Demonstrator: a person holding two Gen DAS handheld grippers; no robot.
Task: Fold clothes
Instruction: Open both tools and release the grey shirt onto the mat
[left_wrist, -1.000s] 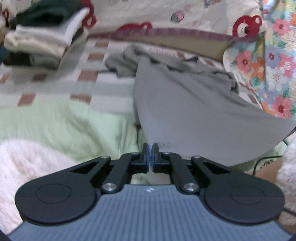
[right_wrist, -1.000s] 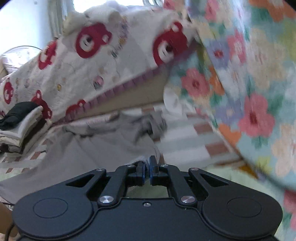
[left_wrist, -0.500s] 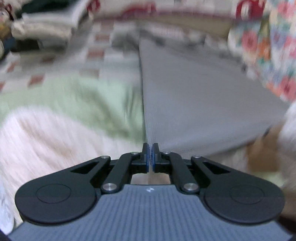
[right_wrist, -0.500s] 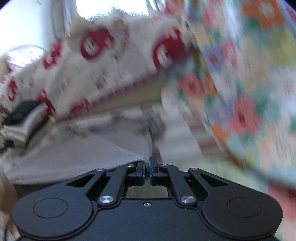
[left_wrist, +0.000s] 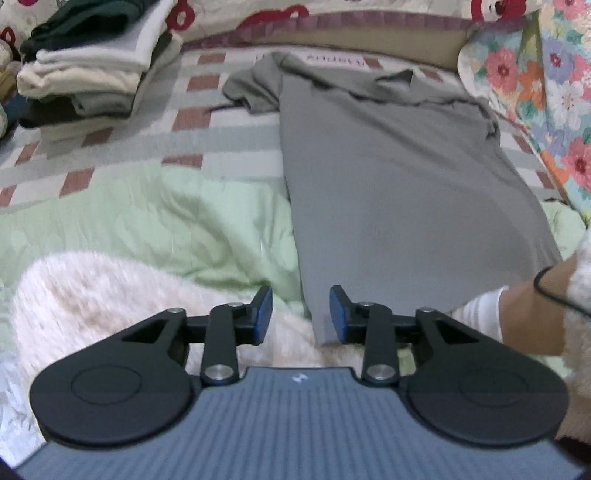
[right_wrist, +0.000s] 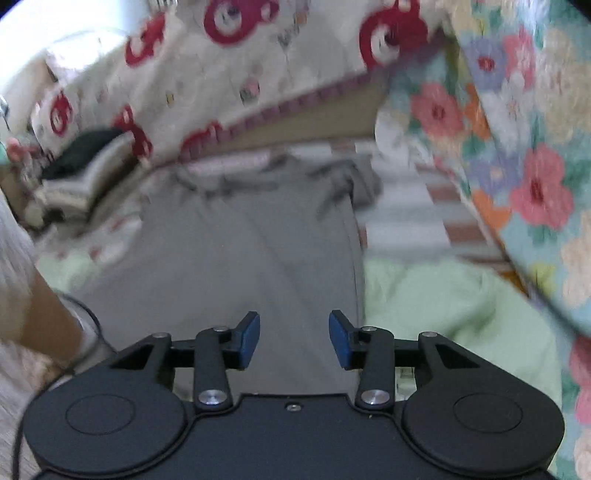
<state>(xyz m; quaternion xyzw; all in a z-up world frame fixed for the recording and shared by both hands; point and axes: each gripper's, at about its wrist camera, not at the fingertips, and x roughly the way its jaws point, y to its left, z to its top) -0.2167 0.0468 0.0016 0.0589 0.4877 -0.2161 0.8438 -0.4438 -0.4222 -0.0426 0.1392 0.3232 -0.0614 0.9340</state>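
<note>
A grey garment (left_wrist: 399, 177) lies stretched out flat on the bed, its crumpled sleeves and collar at the far end. My left gripper (left_wrist: 301, 312) hovers at the garment's near left corner, its jaws opening; the hem edge lies between the blue pads (left_wrist: 264, 310) untouched. In the right wrist view the same grey garment (right_wrist: 258, 251) runs away from me. My right gripper (right_wrist: 293, 338) hangs above its near right edge, jaws opening, with cloth below them and nothing pinched.
A stack of folded clothes (left_wrist: 88, 70) stands at the far left on the checked sheet (left_wrist: 155, 122). A pale green quilt (left_wrist: 147, 225) and a fluffy cream blanket (left_wrist: 110, 295) lie near me. A floral cover (right_wrist: 517, 147) hangs on the right. A person's forearm (left_wrist: 532, 306) shows at right.
Both grippers were shut on the garment's near hem, holding it up taut. Now both have let go and stand open, and the garment lies flat on the bed.
</note>
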